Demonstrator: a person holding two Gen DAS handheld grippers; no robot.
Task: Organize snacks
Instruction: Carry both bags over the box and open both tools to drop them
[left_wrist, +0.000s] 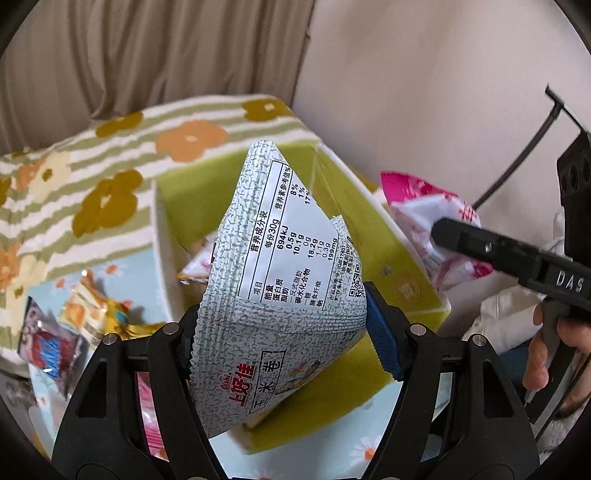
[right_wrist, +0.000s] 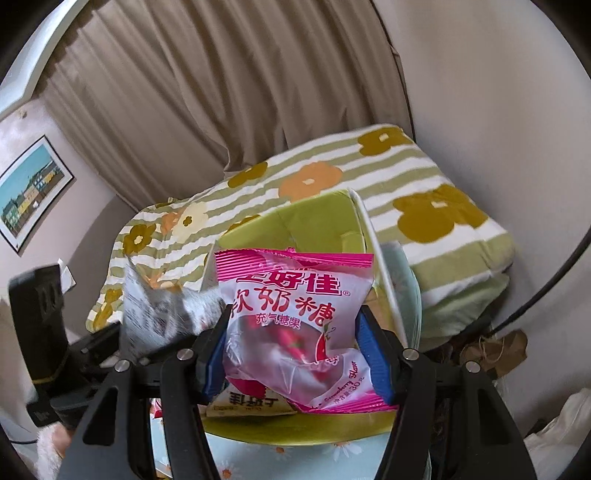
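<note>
My left gripper is shut on a grey-white snack bag with a nutrition table, held over the open green box. My right gripper is shut on a pink strawberry candy bag, also above the green box. In the left wrist view the pink bag and a finger of the right gripper show at the right, beyond the box's side. The grey bag appears blurred at the left of the right wrist view. A small snack packet lies inside the box.
Several loose snack packets lie on the light blue flowered tablecloth left of the box. A striped flowered blanket sits behind it. Curtains hang at the back. A person's hand holds the right gripper.
</note>
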